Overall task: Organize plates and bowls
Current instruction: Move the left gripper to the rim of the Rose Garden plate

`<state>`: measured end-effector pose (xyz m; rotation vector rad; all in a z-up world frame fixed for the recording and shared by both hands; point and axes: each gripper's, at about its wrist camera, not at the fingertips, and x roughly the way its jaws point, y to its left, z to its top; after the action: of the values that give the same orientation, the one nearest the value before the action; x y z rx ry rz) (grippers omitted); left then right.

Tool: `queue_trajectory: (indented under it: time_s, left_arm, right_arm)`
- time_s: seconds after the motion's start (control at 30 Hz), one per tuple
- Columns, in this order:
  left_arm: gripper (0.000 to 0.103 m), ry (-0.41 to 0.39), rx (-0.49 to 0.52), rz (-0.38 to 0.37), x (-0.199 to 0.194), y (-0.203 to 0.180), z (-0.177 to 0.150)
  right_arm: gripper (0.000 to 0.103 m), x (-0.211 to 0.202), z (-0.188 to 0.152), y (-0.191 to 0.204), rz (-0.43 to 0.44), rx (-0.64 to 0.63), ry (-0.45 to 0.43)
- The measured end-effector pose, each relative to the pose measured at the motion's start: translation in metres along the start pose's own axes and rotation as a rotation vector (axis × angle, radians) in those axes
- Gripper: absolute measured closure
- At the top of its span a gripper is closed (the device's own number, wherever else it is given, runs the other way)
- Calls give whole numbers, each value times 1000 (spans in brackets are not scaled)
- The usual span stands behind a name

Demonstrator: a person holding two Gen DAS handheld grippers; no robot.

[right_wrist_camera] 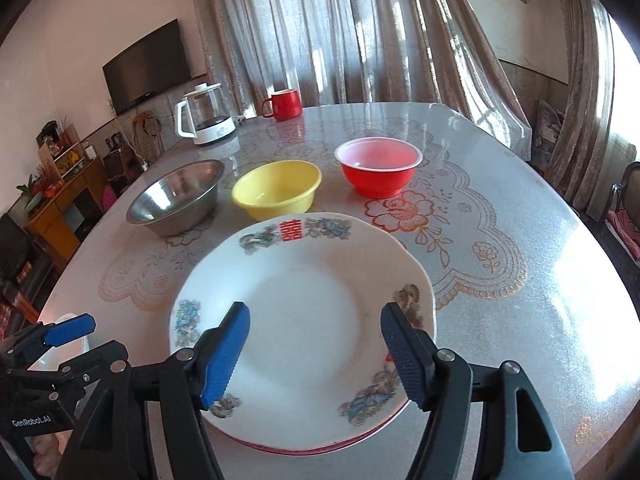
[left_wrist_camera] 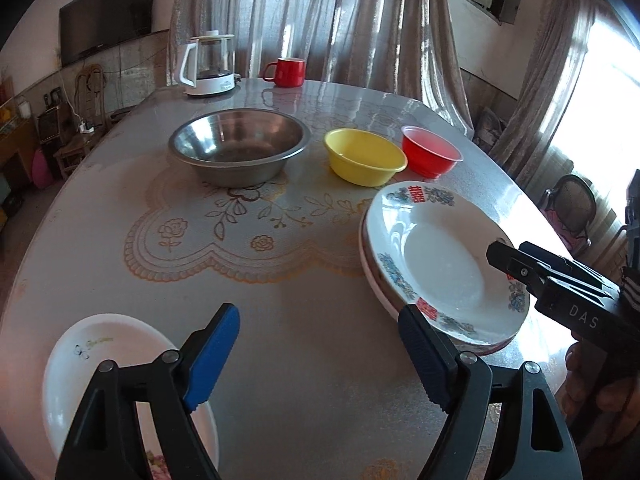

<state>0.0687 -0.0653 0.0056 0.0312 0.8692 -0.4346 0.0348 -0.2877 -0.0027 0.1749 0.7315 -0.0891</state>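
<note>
Right wrist view: patterned plate (right_wrist_camera: 304, 320) tops a near-centre stack; my right gripper (right_wrist_camera: 314, 354) hovers open above it. Left gripper (left_wrist_camera: 320, 356) open, empty. Stacking looks done; next, nest the 3 bowls (right_wrist_camera: 277, 188) beyond.

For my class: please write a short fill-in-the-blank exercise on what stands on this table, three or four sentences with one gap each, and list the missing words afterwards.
1. Between the steel bowl and the red bowl stands a bowl coloured ____.
2. The patterned plate lies on top of another ____.
3. Beside the kettle at the far edge stands a red ____.
4. The right gripper hangs over the patterned plate with its jaws ____.

Missing words: yellow; plate; mug; open
</note>
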Motion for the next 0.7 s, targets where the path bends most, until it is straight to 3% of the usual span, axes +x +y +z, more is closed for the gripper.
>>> queue_trajectory:
  time_s: [0.37, 0.7]
  left_arm:
    - [21, -54, -108, 88, -25, 51, -7]
    - [21, -73, -234, 133, -44, 107, -19]
  right_arm:
    - [34, 9, -7, 60, 137, -106, 39]
    - [34, 15, -18, 124, 328, -224, 106]
